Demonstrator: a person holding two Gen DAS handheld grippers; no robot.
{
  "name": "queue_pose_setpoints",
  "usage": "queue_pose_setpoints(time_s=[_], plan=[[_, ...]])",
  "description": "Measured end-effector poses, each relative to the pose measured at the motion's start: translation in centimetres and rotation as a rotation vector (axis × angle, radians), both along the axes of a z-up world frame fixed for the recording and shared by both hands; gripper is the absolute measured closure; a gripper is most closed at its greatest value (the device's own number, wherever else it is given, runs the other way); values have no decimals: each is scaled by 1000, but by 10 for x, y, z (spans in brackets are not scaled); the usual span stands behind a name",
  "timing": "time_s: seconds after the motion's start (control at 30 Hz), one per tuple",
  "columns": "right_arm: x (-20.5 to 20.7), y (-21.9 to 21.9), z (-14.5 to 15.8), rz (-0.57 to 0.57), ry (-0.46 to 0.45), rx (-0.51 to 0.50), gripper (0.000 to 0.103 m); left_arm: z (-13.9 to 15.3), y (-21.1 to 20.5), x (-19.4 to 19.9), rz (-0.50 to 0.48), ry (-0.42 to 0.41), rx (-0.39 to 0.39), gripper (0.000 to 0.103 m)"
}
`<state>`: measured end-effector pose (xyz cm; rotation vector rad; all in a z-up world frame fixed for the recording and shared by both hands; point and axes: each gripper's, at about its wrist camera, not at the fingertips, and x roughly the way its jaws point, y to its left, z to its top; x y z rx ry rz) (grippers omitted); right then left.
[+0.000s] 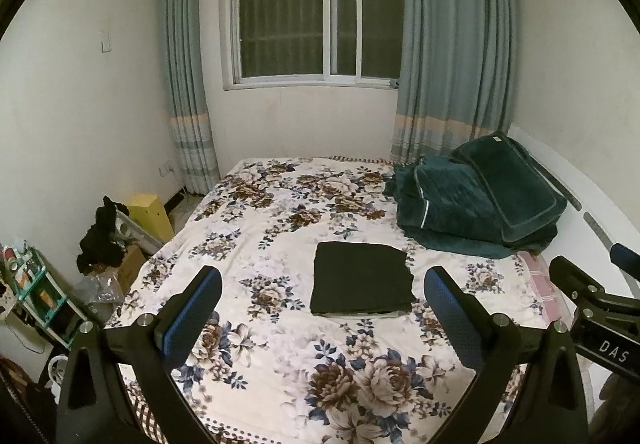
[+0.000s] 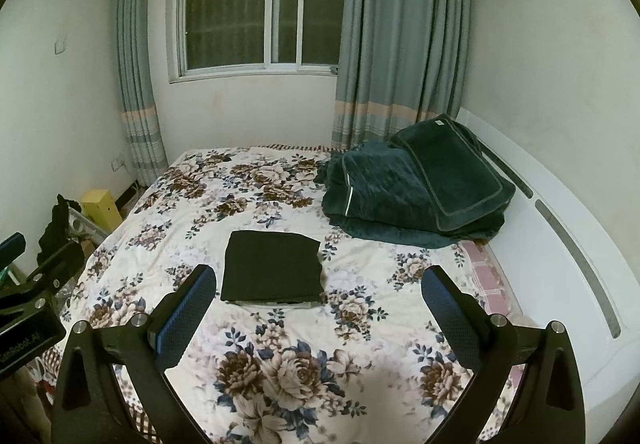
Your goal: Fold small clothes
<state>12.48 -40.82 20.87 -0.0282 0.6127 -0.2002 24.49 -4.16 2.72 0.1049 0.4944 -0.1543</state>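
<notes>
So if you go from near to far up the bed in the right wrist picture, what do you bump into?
right gripper → black folded cloth → green blanket pile → curtain

The bed (image 1: 280,384) is cut off along its near edge by both pictures' bottom edges. A pale layer under the folded black garment (image 1: 360,280) shows only as a thin strip at its near edge. Beside the bed's left edge, the shelf clutter (image 1: 32,284) is too small to identify.
</notes>
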Motion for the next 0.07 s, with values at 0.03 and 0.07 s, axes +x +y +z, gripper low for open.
queue_pose_setpoints(time_s=[0.03, 0.07], plan=[[-3, 0, 0, -1, -1, 1, 0, 0, 0, 1, -2, 0, 1, 0], [-2, 0, 0, -1, -2, 1, 0, 0, 0, 2, -8, 2, -3, 0]])
